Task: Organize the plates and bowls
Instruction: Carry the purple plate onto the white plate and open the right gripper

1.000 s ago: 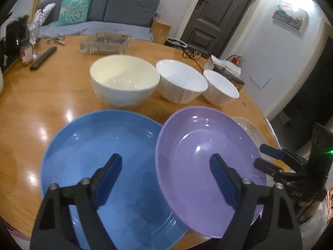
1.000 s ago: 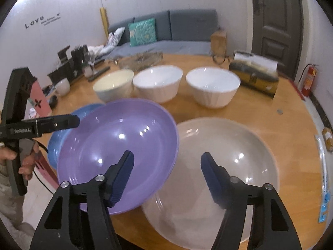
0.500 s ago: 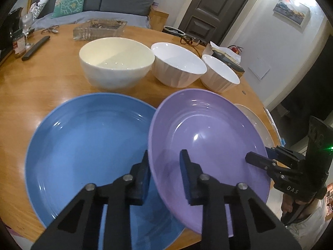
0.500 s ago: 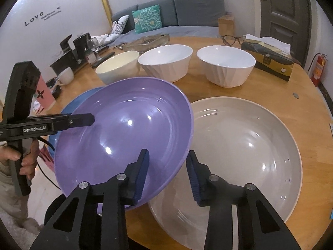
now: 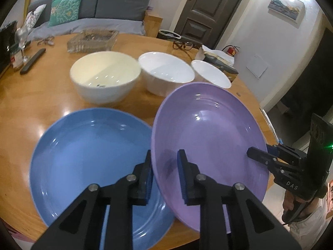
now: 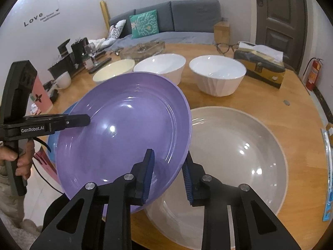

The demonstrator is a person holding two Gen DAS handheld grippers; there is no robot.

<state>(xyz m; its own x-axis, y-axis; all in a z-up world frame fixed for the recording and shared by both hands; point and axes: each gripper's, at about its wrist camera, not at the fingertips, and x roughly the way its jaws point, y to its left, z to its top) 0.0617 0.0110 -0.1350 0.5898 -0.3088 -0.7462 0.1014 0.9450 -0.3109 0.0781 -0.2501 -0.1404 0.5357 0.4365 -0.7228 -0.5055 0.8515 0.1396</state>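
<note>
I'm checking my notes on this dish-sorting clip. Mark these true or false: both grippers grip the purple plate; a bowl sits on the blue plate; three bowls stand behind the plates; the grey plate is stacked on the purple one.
1. Both the left gripper and right gripper grip the purple plate: true.
2. A bowl sits on the blue plate: false, nothing lies on it.
3. Three bowls stand behind the plates: true, the cream bowl and two white bowls.
4. The grey plate is stacked on the purple one: false, the purple rim overlaps it.

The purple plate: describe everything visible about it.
The purple plate is round, glossy and shallow, ceramic by its look, with faint rings inside a raised rim, and empty. It is tilted between the blue plate and the grey plate, overlapping both. The left gripper and the right gripper each pinch its near rim.
</note>
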